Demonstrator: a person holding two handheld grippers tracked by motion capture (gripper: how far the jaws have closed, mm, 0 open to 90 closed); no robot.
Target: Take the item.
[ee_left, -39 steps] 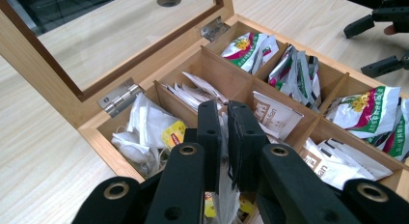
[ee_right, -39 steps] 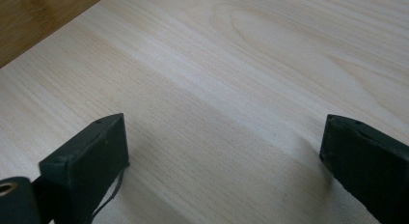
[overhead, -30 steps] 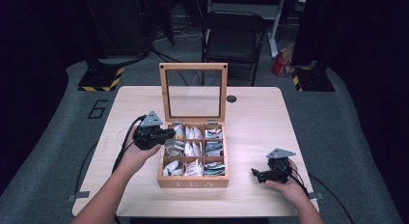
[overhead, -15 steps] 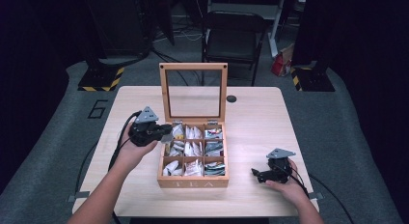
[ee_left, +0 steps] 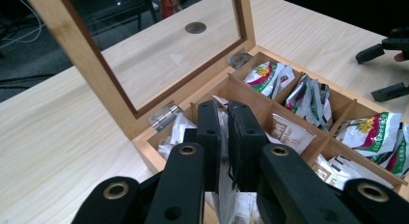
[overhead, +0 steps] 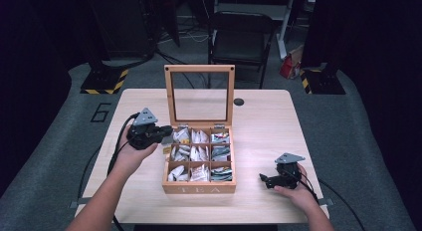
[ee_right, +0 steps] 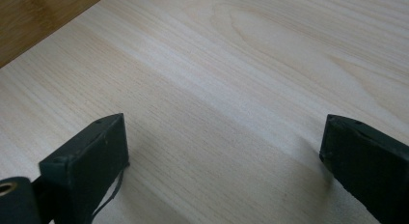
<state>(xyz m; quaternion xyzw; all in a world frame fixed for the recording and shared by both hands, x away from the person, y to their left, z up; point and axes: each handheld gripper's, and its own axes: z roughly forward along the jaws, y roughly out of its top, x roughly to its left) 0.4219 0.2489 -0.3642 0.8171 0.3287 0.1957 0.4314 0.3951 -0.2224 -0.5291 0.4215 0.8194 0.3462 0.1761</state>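
A wooden tea box (overhead: 199, 187) stands at the table's middle with its glass-paned lid (overhead: 199, 69) upright. Its compartments hold several tea bag packets (overhead: 199, 152). My left gripper (overhead: 169, 134) hovers over the box's back left corner, shut on a white tea bag (overhead: 169, 139). In the left gripper view the jaws (ee_left: 222, 113) stand nearly together, with the white tea bag (ee_left: 223, 195) pinched low between them, above the back compartments. My right gripper (overhead: 264, 180) rests open on the table, right of the box. Bare wood lies between its jaws (ee_right: 224, 147).
The tea box lid's hinges (ee_left: 165, 115) sit just ahead of the left jaws. A dark round grommet (overhead: 239, 101) is set in the table behind the box. A black chair (overhead: 239, 37) stands beyond the far edge. The right gripper (ee_left: 381, 72) appears far off in the left gripper view.
My left gripper has drawn back to the left and slightly up from the box's back left compartment, with the tea bag in it. The right gripper has stayed put.
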